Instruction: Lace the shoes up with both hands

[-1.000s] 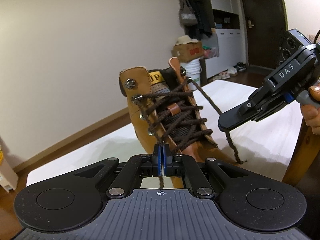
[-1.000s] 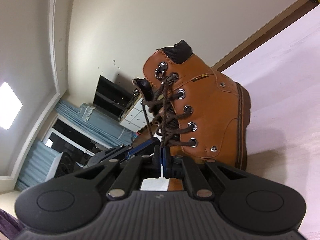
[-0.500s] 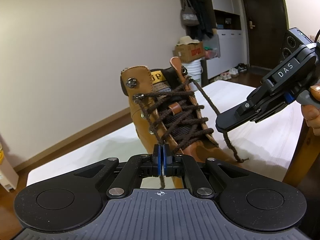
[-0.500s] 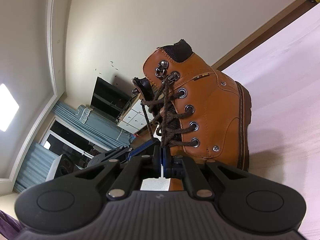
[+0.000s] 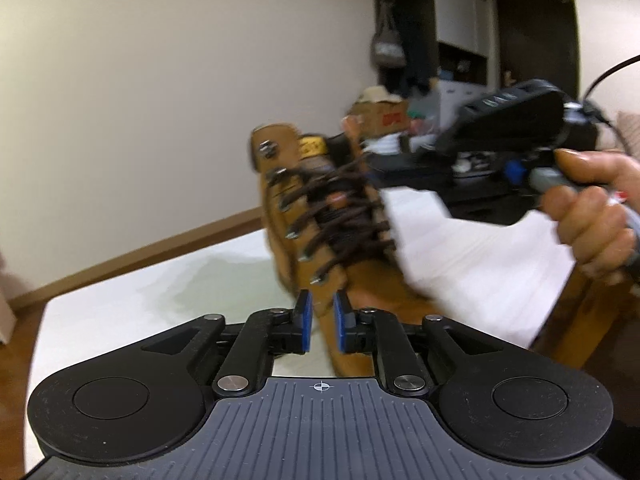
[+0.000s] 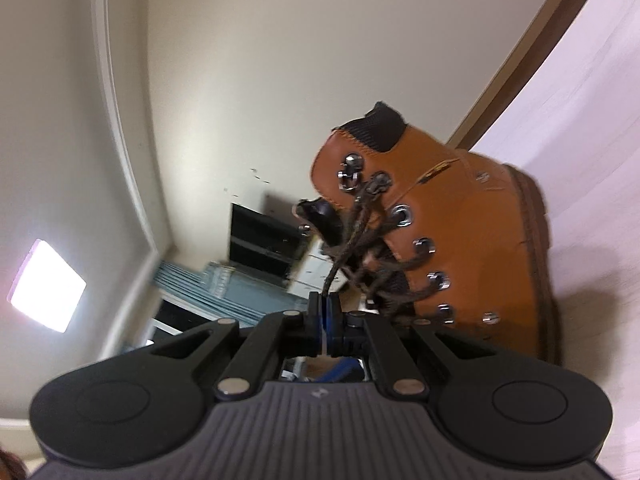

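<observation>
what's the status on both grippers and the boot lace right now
Left gripper open, nothing between its pads. Right gripper shut on lace end. Tan boot upright on the table. Nothing in the way.

Left gripper point(image 5: 320, 322): matte black linkage, blue pads, silver pivot screws, ribbed grey base with crosshair mark. Right gripper point(image 6: 325, 314): identical build (black cable trailing). Bare-skinned hand point(image 5: 592, 224).

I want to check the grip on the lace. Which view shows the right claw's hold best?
The right wrist view: the right claw is shut on the brown lace, which runs up to the boot. The left wrist view shows only that claw's blurred body, its tips unclear.
</observation>
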A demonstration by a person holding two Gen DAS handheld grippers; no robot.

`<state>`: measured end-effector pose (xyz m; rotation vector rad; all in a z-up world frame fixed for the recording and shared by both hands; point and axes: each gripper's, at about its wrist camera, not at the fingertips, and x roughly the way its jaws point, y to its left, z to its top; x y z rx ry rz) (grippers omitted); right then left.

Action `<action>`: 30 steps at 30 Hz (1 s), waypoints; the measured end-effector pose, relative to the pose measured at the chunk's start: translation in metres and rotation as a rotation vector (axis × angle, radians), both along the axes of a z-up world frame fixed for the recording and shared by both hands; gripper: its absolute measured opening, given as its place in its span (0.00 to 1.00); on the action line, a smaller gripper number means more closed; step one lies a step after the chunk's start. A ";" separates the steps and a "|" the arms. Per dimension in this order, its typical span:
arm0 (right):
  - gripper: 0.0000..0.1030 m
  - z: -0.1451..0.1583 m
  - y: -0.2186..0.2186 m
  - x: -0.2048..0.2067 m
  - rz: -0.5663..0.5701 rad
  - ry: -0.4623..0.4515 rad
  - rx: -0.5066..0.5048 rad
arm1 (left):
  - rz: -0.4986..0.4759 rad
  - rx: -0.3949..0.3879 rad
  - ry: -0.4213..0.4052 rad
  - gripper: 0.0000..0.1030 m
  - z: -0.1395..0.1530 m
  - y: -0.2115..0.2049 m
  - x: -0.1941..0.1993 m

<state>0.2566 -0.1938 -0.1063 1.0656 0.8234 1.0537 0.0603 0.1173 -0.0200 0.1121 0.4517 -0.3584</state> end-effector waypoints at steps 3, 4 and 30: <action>0.03 0.000 0.003 0.004 -0.010 0.041 0.100 | -0.029 -0.071 -0.001 0.29 0.001 -0.005 0.003; 0.03 0.001 0.003 0.004 -0.013 0.041 0.102 | -0.032 -0.079 -0.002 0.29 0.001 -0.008 0.004; 0.18 0.061 0.011 -0.054 0.158 -0.671 -0.651 | -0.131 0.342 0.020 0.13 -0.023 -0.027 -0.008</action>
